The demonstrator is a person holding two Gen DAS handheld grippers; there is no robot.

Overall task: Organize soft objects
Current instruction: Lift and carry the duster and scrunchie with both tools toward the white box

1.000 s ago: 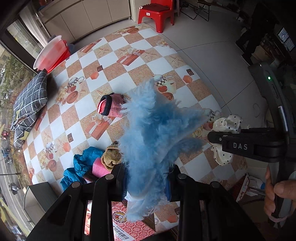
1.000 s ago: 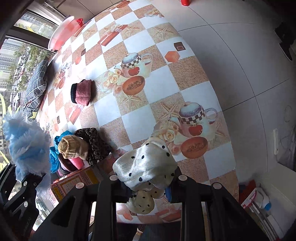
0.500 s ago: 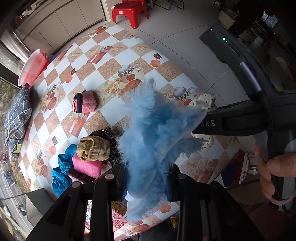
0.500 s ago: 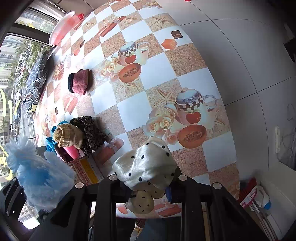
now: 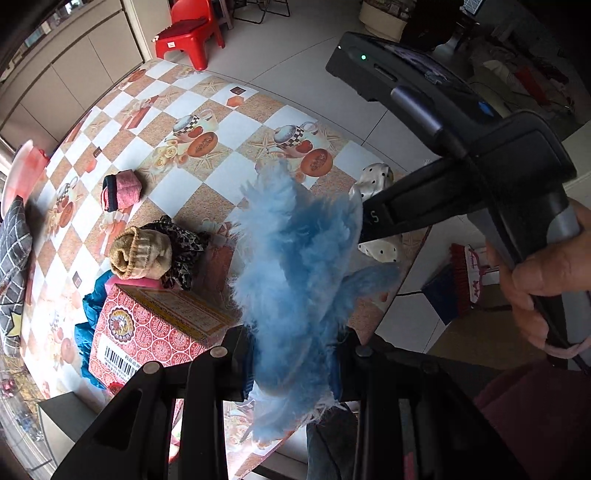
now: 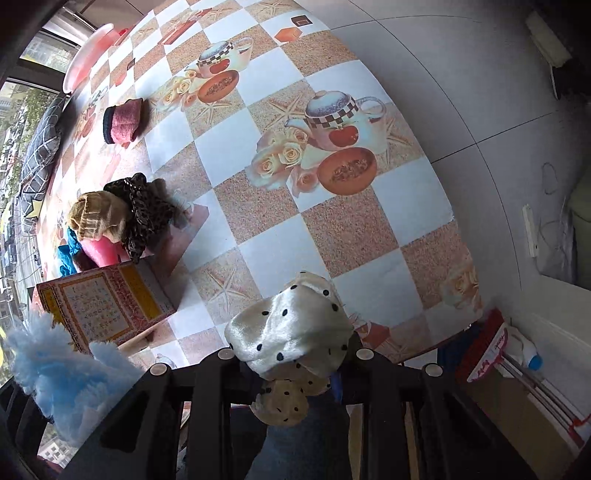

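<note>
My left gripper is shut on a fluffy light-blue soft piece, held above the table's near edge; it also shows in the right wrist view at lower left. My right gripper is shut on a cream polka-dot fabric piece, also seen in the left wrist view. A red patterned box lies on the table, with a tan knit roll, a leopard-print cloth, a pink item and blue cloth piled at it. A pink-and-black rolled piece lies apart, farther back.
A grey checked cushion and a red-and-white lid sit at the table's far left. A red plastic stool stands on the floor beyond. A broom and dustpan lie on the floor by the table's right corner.
Both grippers have drawn back toward the table's near edge with their pieces still held. The red patterned box now shows in full in both views. The table items have not moved.
</note>
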